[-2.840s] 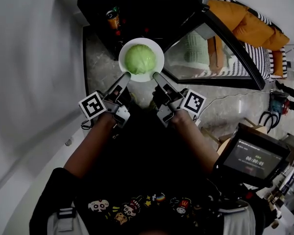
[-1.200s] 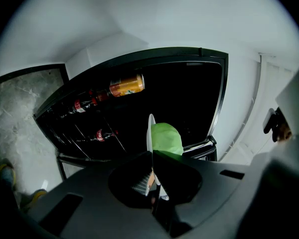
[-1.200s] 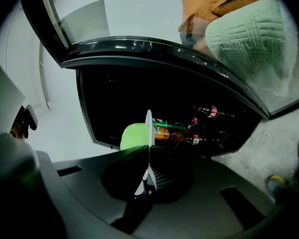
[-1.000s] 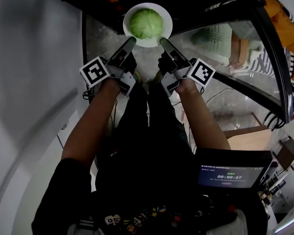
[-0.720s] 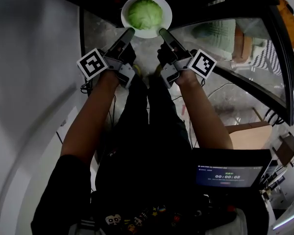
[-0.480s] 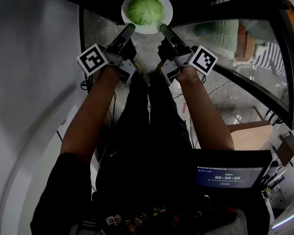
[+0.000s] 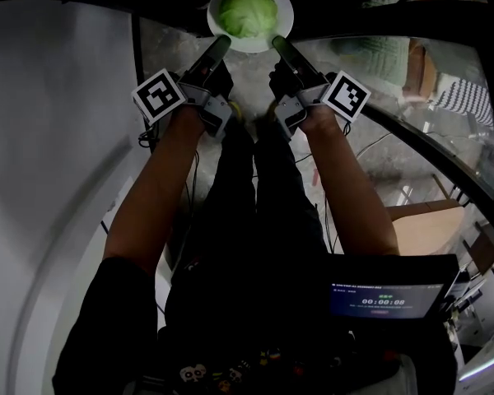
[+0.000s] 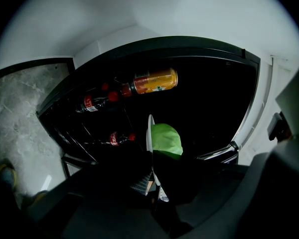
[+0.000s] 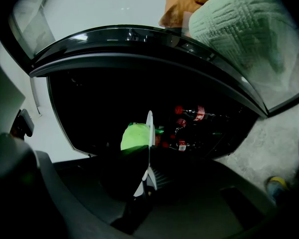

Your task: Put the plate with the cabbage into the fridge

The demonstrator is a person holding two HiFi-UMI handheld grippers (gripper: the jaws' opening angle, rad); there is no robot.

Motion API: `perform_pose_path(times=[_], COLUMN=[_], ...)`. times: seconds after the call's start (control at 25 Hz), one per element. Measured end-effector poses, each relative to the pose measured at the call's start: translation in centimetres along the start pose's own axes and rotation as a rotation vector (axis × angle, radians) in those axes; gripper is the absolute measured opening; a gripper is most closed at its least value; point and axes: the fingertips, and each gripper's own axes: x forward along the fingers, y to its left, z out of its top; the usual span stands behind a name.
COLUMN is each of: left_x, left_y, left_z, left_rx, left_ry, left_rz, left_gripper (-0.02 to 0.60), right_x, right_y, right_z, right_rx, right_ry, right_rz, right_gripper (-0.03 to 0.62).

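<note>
**Grippers.** In the head view, the left gripper (image 7: 220, 41) pinches the plate (image 7: 251, 46) at its 7 o'clock rim. The right gripper (image 7: 277, 41) pinches it at 5 o'clock. Each gripper view shows the jaws pressed onto the thin white rim.

**Load.** The cabbage (image 7: 247, 11) sits loose at the plate's centre. The plate is held in the air at 12 o'clock, at the dark mouth of the fridge (image 8: 204, 98), and rests on nothing visible.

**Beyond.** An orange bottle (image 8: 154, 80) and cola bottles (image 9: 194, 113) lie on racks inside. The glass door (image 7: 412, 113) stands open at 3 o'clock.

**Assessment.** This appears to be the insertion step. Both grippers should advance together with the plate level, since the round cabbage could roll. The landing shelf is too dark to confirm, so the plate should be released only once it is supported and clear of the bottles.
</note>
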Motion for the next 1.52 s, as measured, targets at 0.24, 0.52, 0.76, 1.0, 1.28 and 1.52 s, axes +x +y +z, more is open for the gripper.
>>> perform_pose_path(times=[0.24,0.52,0.76,1.0,1.28,1.52], left_x=[-0.04,0.00,-0.02,0.01,0.01,0.00], left_y=[0.04,0.00,0.27,0.15,0.09,0.04], left_z=[0.00,0.00,-0.08,0.01,0.11,0.12], left_rx=[-0.005,-0.006,-0.012,-0.013,-0.023,-0.035], left_ry=[-0.001,-0.004,-0.005,-0.010,-0.020,-0.026], left_rz=[0.013,0.016,0.028,0.033,0.040,0.037], left_gripper=[0.009,0.009,0.009,0.009,0.009,0.009], right_x=[0.01,-0.01,-0.15,-0.08,0.09,0.13], right_y=[-0.09,-0.12,-0.43,-0.43,-0.31,-0.28], right_z=[-0.05,-0.04,-0.11,-0.06,0.03,0.16], right_rx=[0.011,0.022,0.035,0.047,0.061,0.067], right_ry=[0.000,-0.005,-0.010,-0.012,-0.013,-0.015], right_rz=[-0.005,-0.009,-0.022,-0.022,-0.018,-0.017], right_gripper=[0.014,0.014,0.014,0.014,0.014,0.014])
